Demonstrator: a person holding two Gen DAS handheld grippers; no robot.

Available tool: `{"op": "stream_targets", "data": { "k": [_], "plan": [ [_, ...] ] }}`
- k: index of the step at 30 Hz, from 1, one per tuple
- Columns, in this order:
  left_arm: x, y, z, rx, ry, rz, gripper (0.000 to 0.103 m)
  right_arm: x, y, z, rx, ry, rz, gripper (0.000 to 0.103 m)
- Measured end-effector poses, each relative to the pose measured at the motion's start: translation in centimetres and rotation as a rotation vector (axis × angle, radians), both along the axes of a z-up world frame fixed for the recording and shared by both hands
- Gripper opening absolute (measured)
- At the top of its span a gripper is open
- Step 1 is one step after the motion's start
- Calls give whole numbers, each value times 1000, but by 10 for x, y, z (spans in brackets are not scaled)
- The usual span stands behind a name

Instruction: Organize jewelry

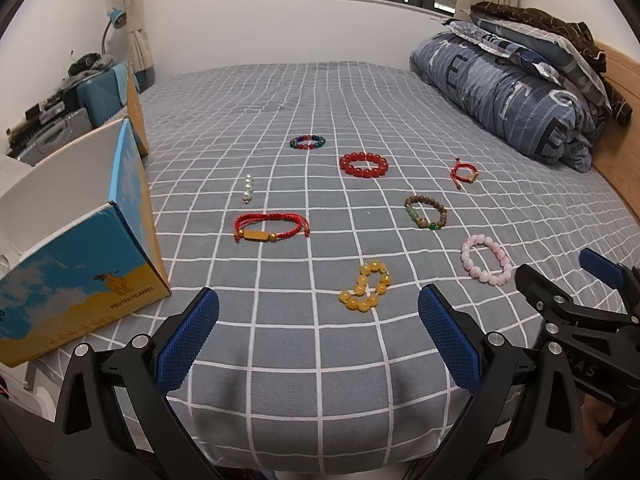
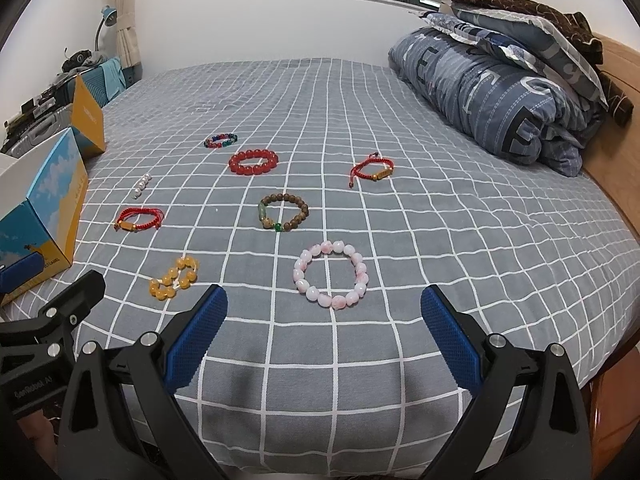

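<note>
We hold our left gripper (image 1: 318, 334) spread wide and empty beside the open camel-print box (image 1: 80, 280), near the yellow bead bracelet (image 1: 365, 287). Our right gripper (image 2: 324, 334), equally agape, faces the pink bead bracelet (image 2: 331, 275). Pinching bedsheet (image 2: 440, 240) with beads could drag neighbours askew.

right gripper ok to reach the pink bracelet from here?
Probably yes. The right gripper is open, and the pink bracelet lies flat just ahead of its fingertips with only bare bedsheet between; the other bracelets sit apart.

Right gripper (image 2: 324, 332) hangs wide open over the bed's (image 2: 460, 280) near edge, nothing held. Pink bead bracelet (image 2: 331, 274) lies just beyond its fingertips; yellow bead bracelet (image 2: 174, 277) toward the box (image 2: 44, 216) at the left edge.
</note>
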State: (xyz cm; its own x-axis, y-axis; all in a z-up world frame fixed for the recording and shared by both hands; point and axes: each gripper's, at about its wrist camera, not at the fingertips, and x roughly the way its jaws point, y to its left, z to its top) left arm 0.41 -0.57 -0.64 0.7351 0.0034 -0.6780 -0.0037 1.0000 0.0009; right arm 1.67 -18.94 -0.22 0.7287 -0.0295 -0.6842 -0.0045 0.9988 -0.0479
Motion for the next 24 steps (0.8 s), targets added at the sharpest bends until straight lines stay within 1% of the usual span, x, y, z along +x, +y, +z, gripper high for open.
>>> {"op": "stream_targets", "data": {
  "k": [5,9,13,15,19,22,24],
  "plan": [
    [17,8,17,-20,16,20,97,10,0,14,-24,15,6,93],
    [41,17,33,-54,42,26,97,27,0,27,-57,30,4,93],
    [70,18,39,-39,64,2,97,49,2,25,-86,70,16,93],
    [84,18,36,-22,82,6,97,61,2,19,-95,92,15,93],
    [116,20,16,18,142,23,97,81,-1,1,-75,139,16,93],
    [133,27,-5,-5,180,18,97,92,-5,-18,-53,177,15,93],
    [142,33,-19,3,201,23,97,98,-7,-29,-43,198,18,93]
  ]
}}
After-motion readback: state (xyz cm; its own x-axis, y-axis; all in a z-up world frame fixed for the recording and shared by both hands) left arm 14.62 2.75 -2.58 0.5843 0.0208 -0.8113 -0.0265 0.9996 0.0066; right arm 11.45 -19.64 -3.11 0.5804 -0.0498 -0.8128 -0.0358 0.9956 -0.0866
